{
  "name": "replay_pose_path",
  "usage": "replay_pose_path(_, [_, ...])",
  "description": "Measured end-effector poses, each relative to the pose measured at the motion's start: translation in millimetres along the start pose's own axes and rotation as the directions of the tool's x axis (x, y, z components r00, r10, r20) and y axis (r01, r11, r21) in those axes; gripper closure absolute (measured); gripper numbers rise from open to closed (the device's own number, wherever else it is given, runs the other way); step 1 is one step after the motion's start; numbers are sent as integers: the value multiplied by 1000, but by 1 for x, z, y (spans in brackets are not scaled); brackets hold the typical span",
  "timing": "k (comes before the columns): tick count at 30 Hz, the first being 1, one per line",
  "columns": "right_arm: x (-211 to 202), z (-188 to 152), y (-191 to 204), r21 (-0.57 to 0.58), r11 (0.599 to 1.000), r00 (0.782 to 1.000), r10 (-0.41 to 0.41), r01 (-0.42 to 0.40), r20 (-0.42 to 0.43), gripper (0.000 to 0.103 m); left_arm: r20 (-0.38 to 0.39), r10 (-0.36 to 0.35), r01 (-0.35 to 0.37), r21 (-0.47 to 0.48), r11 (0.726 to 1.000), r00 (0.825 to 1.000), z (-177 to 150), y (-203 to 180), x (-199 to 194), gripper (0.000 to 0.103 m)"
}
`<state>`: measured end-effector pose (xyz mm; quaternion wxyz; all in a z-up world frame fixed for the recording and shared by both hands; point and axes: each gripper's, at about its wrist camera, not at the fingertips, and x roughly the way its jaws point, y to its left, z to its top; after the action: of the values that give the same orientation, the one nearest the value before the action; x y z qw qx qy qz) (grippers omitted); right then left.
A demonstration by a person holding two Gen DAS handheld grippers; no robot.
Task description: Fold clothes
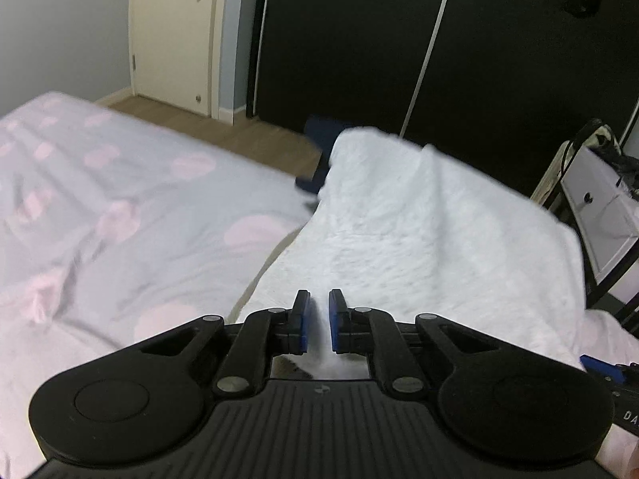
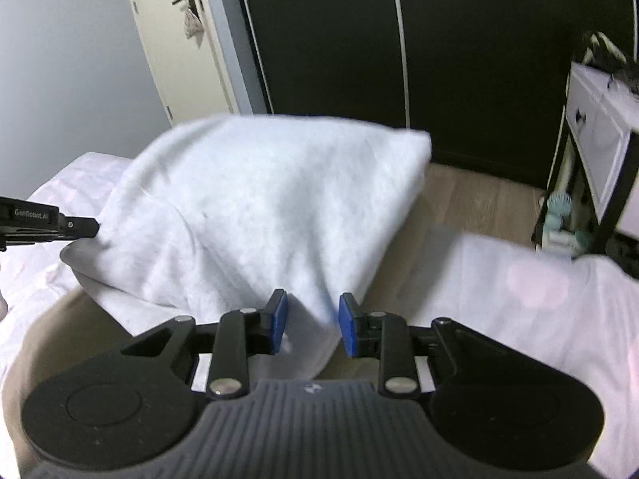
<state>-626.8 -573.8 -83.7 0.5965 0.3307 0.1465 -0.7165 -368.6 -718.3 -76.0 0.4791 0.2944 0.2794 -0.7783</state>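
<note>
Nearest the lens, noted ribbed black housing of left gripper (image 1: 318,303), low in the left wrist view. Found its blue pads (image 1: 304,319) drawn close, with a thin ridge of white garment (image 1: 419,219) pinched between them. Recorded as clamped on the fabric.

Proceeding left to right in that view:
- Observed pale bed sheet (image 1: 120,183) with pink spots, rumpled and blurred.
- Noted wooden floor (image 1: 247,135) beyond it, then cream door (image 1: 171,40) and dark wardrobe (image 1: 359,40) with white trim.
- Logged a dark blue item (image 1: 319,135), partly hidden behind the garment's far edge. Could not identify.
- Saw the garment stretched away from the pads toward centre right, raised clear of the sheet.
- Registered white drawer unit (image 1: 599,207) in a black frame at far right.

In the right wrist view, noted right gripper (image 2: 312,307) in the foreground, blue pads set wider apart. Found a thick bunched fold of the same garment filling the gap. Recorded as gripping that fold.

Left to right again:
- Spotted the other gripper's black tip at the left edge, closed on a corner of the garment.
- Saw the cloth billowed up at centre, above the sheet and partly over the floor.
- Noted more sheet at lower right and the drawer unit beyond.
</note>
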Motion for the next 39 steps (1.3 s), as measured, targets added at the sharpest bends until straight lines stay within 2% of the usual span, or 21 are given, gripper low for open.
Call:
replay_pose_path(4, [10, -2, 3, -8, 1000, 1000, -7, 7, -10, 69, -59, 43, -45, -31, 999, 997, -8, 16, 18, 99])
replay_pose_path(9, [16, 0, 6, -35, 999, 999, -30, 29, -18, 69, -56, 43, -44, -22, 999, 997, -7, 17, 6, 99])
replay_pose_path(15, [-9, 1, 7, -24, 999, 1000, -26, 26, -3, 69, 20, 37, -35, -83, 996, 999, 1, 32, -38, 98])
replay_pose_path(17, [-19, 3, 8, -25, 999, 1000, -25, 25, 14, 65, 45, 29, -24, -100, 995, 999, 3, 35, -58, 98])
replay_pose_path(19, [-28, 6, 11, -34, 999, 999, -20, 21, 27, 64, 65, 24, -18, -89, 996, 998, 6, 30, -79, 98])
replay_pose_path(21, [-39, 9, 14, -42, 999, 999, -11, 13, 41, 62, 83, 22, -17, -66, 998, 996, 9, 24, -97, 93])
replay_pose_path(23, [-51, 13, 18, -46, 999, 998, -2, 4, 60, 59, 103, 20, -15, -49, 999, 994, 9, 16, -117, 91])
replay_pose_path(25, [-70, 18, 22, -47, 999, 995, 11, -7, 98, 47, 129, 9, -5, -33, 999, 992, 10, 7, -137, 89])
replay_pose_path(28, [-99, 23, 30, -59, 998, 988, 9, 0, 153, 30, 163, 14, -15, 3, 1000, 987, 7, -14, -166, 84])
replay_pose_path(31, [-127, 26, 37, -69, 998, 984, -3, 15, 178, 21, 204, 30, -43, 64, 997, 979, 1, -38, -193, 76])
replay_pose_path(33, [-143, 26, 41, -75, 997, 983, -13, 27, 183, 15, 236, 26, -50, 97, 994, 971, -6, -53, -210, 61])
replay_pose_path(35, [-158, 24, 44, -80, 996, 982, -12, 28, 191, 13, 258, 20, -52, 118, 992, 966, -15, -66, -226, 52])
replay_pose_path(37, [-173, 18, 46, -81, 996, 979, -6, 23, 202, 10, 274, 22, -60, 132, 989, 961, -26, -77, -240, 48])
replay_pose_path(39, [-186, 13, 49, -73, 997, 979, -18, 33, 202, 9, 292, 28, -73, 144, 987, 956, -39, -88, -252, 33])
